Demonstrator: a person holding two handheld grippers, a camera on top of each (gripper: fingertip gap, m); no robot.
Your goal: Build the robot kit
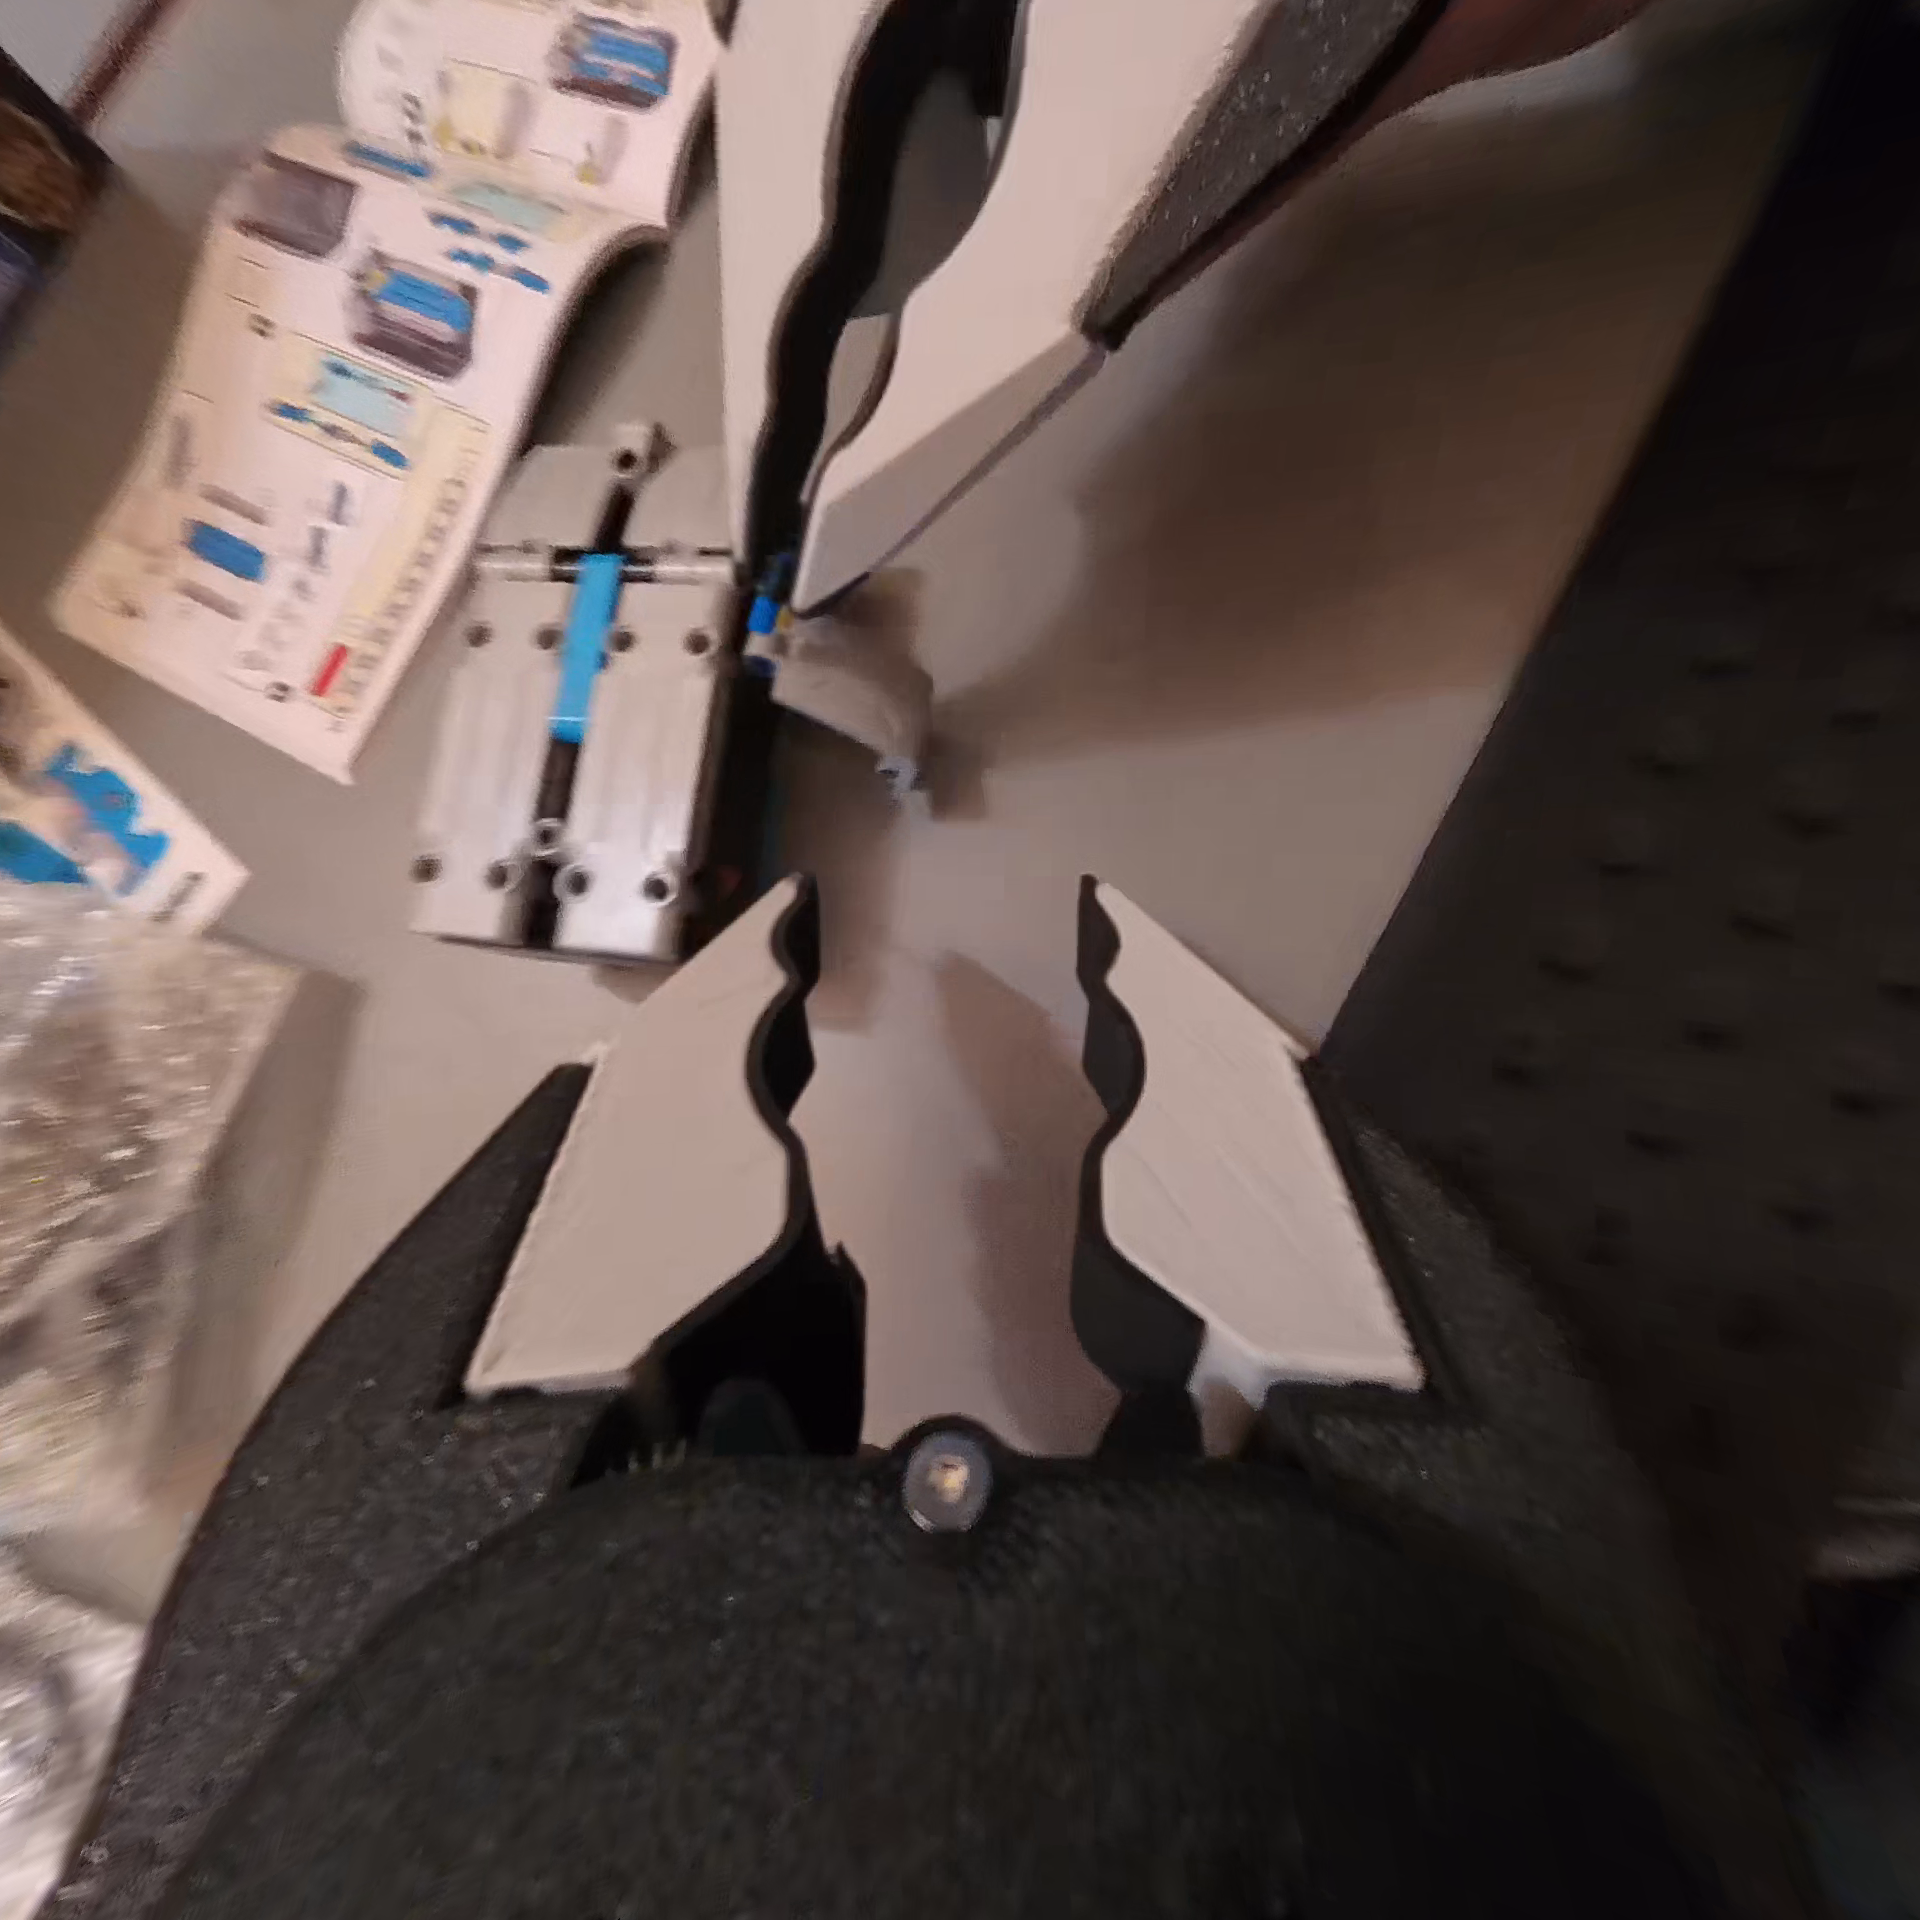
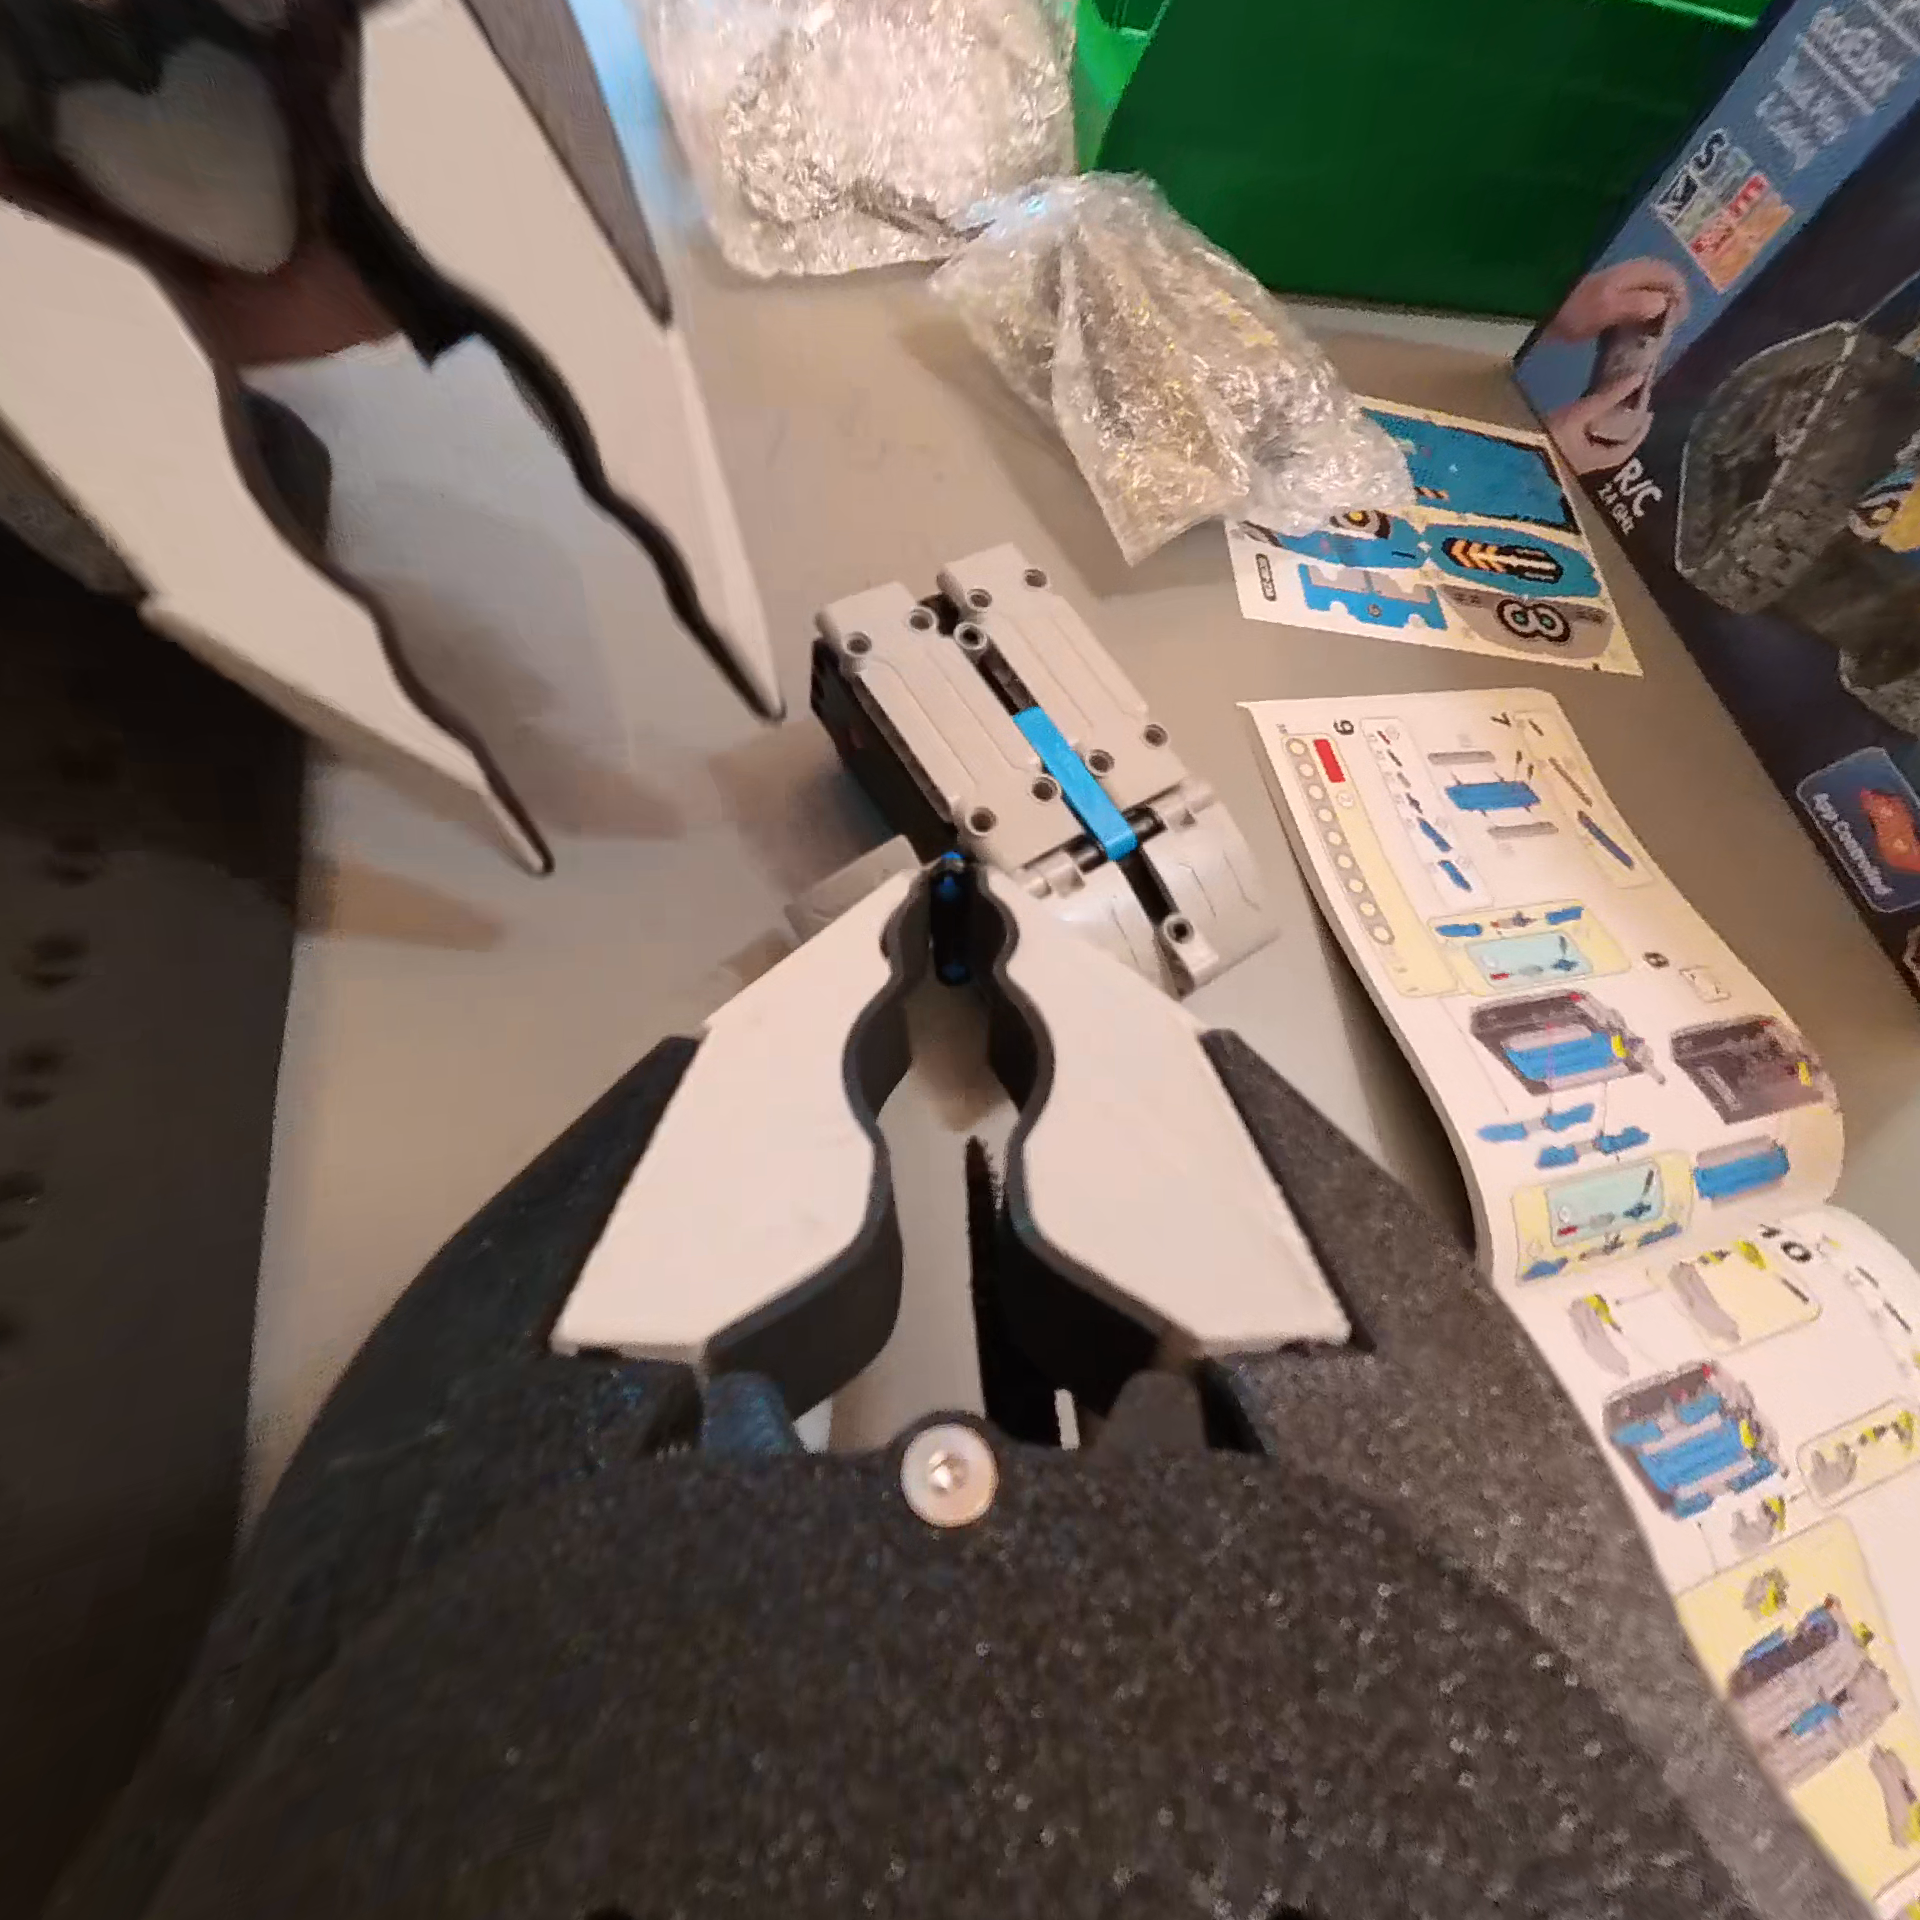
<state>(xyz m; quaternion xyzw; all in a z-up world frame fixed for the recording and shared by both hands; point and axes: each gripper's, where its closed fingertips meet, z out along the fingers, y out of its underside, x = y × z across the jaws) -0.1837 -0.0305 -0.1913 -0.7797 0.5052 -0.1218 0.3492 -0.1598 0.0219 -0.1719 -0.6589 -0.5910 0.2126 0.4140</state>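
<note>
Here the right gripper (image 2: 951, 925) is pinched closed on a small black-and-blue connector pin (image 2: 950, 930), which stands between the fingertips with its long axis running roughly along the fingers, one blue end poking out at the tip. Just beyond that tip, nearly touching, lies the grey building-brick assembly (image 2: 1029, 769), a pair of long panels with rows of holes, crossed by a blue beam (image 2: 1075, 787); its long axis runs away from the right gripper and to the left in the right wrist view. The left gripper (image 1: 945, 888) is spread wide and holds nothing, hovering over bare grey table (image 1: 1195, 675), with the same assembly (image 1: 577, 727) off to its own left, so the right gripper is the nearer of the two. Around the assembly lie an open instruction booklet (image 2: 1538, 1039), a sticker sheet (image 2: 1434, 561), crumpled clear plastic bags (image 2: 1164, 384), a green bin (image 2: 1403, 135) and a blue product box (image 2: 1766, 364). Nothing lies between the pin and the panels.
</note>
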